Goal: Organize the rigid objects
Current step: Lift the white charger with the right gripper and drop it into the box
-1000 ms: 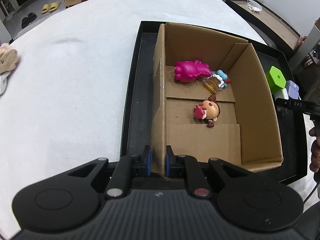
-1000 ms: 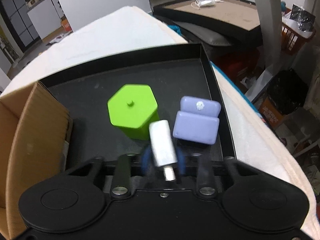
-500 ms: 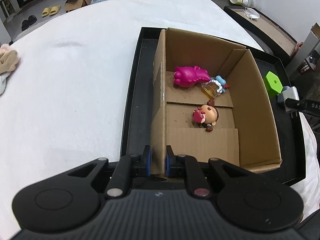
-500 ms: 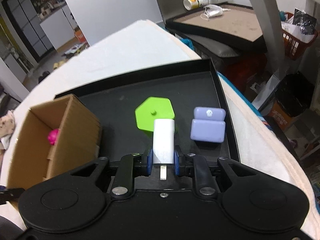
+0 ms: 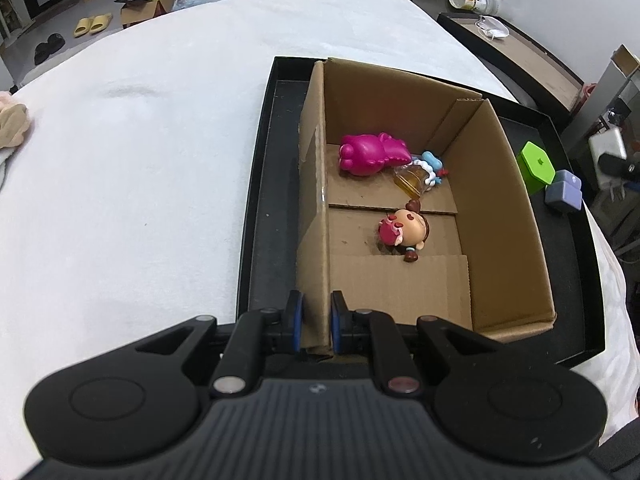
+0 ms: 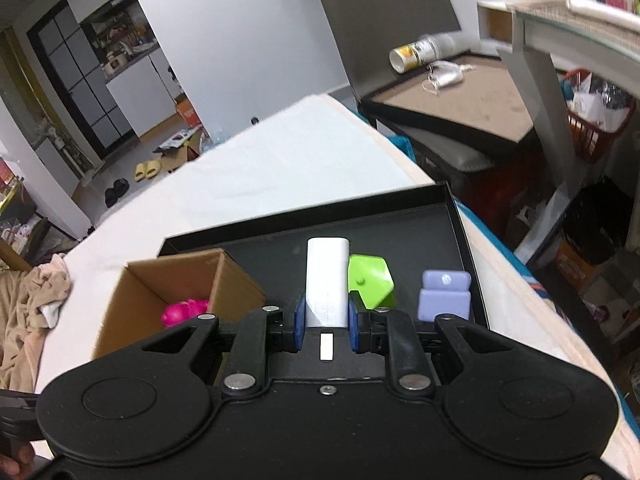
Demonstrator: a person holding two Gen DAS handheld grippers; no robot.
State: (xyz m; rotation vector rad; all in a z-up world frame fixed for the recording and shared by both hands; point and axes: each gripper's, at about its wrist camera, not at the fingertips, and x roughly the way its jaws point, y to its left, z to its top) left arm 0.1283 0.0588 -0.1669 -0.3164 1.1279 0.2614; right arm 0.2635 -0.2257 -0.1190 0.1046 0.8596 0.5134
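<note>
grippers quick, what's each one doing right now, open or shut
Left gripper: shut on the cardboard box wall.
Right gripper: shut on the white charger.

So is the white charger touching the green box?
Apart. The right wrist view shows the charger lifted in the right gripper's fingers, above the green box on the tray.

Each gripper is built of matte black plastic. The left gripper (image 5: 313, 322) and right gripper (image 6: 326, 322) are fitted with blue-padded fingers (image 6: 299, 320). Behind the fingers, two silver round pins and two large round discs are seen; a ribbed grey panel lies behind these on the left.
</note>
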